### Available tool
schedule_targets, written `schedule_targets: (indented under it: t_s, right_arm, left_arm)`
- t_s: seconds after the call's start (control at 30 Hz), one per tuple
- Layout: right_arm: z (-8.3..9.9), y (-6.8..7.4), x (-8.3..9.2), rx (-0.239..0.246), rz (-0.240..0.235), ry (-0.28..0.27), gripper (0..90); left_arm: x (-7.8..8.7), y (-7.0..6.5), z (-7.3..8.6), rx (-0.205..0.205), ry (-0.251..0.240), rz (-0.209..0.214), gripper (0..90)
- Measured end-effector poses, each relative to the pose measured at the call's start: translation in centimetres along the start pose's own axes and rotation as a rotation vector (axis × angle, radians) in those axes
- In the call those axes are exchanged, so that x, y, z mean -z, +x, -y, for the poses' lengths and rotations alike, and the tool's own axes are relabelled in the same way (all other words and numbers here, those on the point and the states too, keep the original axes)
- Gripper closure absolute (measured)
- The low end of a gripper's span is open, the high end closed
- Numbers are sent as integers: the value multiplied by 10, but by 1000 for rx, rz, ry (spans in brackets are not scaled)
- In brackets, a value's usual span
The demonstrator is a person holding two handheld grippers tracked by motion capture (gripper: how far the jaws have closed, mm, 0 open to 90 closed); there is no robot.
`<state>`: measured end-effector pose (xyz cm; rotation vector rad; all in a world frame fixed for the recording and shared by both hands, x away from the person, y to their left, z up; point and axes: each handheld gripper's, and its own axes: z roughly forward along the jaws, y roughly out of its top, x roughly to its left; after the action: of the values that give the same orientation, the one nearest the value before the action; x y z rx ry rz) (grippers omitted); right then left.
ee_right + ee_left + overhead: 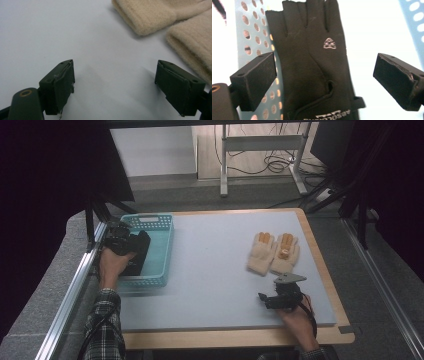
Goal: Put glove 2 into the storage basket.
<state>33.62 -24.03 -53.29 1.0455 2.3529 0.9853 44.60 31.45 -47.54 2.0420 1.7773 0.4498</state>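
At the counter's left edge, the black fingerless glove (312, 65) lies in the teal basket (162, 245), partly against its perforated wall; the left tool (122, 240) hangs over it, released. If that tool lifts carelessly, a jaw could snag the cuff strap and drag it out. Near the right edge the right tool (115, 85) gapes empty short of the beige gloves (274, 253).

Black fingerless glove (312, 67) flat in teal basket (162, 245)
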Motion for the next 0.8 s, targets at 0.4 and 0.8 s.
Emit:
schedule_targets:
  t_s: [0.4,0.8]
  right_arm:
    - [0,0,0,4,2,0,158]
    - [0,0,0,4,4,-1,158]
  left_arm:
    - [22,-12,10,-6,-134,134,26]
    - [40,-39,22,-73,-226,209,24]
